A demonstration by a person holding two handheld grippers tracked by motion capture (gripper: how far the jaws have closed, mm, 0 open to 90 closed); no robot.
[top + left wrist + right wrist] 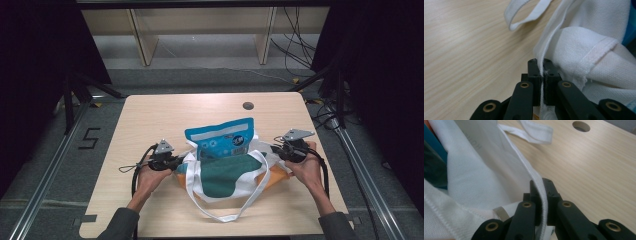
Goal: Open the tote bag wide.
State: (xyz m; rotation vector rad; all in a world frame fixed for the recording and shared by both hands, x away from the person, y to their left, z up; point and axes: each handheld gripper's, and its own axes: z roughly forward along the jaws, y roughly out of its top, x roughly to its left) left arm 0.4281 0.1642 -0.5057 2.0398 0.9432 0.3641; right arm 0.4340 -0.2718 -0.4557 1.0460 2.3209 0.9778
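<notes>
Gripping the white tote bag [227, 187] by its rim, the left tool [172, 162] clamps at 9 o'clock and the right tool [280, 151] at 3 o'clock; a blue snack pouch [222, 140] stands inside, mid-bench [150, 115].

A pale wooden worktop [150, 120] with a round cable hole [248, 105] stands on grey floor [200, 55]. Beyond it are light wooden shelf legs [142, 40]; black cables [295, 45] trail far right, dark curtains [45, 45] flank both sides.
</notes>
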